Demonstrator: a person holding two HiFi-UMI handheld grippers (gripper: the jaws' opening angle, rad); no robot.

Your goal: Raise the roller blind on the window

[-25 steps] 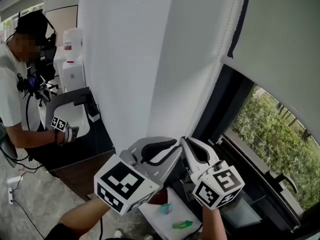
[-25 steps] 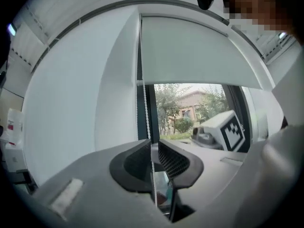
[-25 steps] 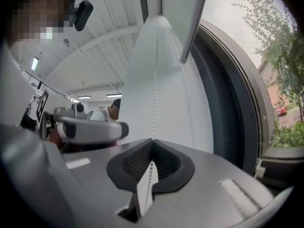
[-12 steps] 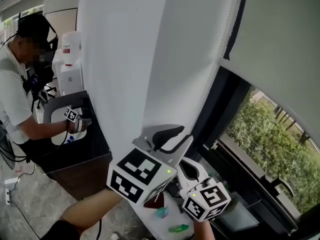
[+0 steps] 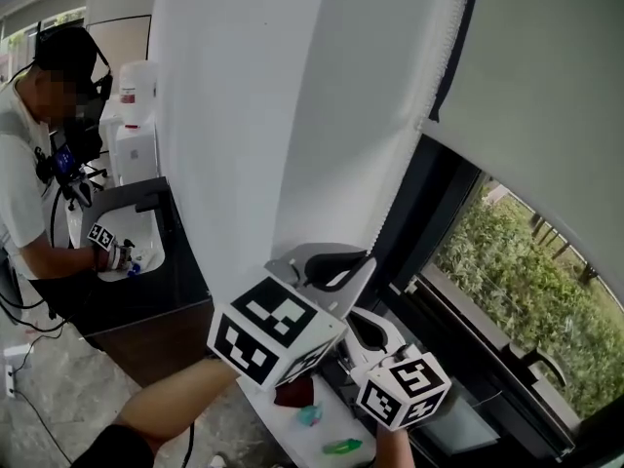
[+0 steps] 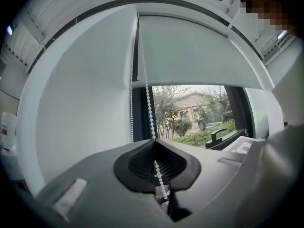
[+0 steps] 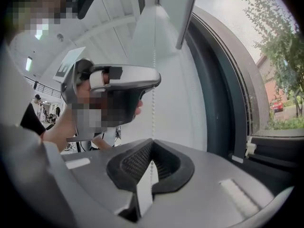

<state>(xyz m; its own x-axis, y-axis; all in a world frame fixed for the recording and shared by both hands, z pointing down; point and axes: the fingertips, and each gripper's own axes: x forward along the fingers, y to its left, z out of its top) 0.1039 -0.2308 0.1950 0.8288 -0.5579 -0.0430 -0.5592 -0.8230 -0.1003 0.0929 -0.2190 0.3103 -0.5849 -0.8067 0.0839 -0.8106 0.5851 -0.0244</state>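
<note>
The pale roller blind hangs partway down the window, with greenery showing below its bottom bar. Its white bead chain drops beside the wall. My left gripper has just been closing and is now shut on the chain, which runs on between the jaws. My right gripper sits lower, its jaw tips shut on the same chain. In the right gripper view the left gripper shows above it on the chain.
Another person stands at the far left with a marker-cube gripper over a white basin. Below my hands a white surface carries small coloured items. A dark window handle sticks out from the frame.
My left gripper has risen along the chain and now sits above the right. The right gripper has dropped lower. The person at the left has shifted their hand over the basin.
</note>
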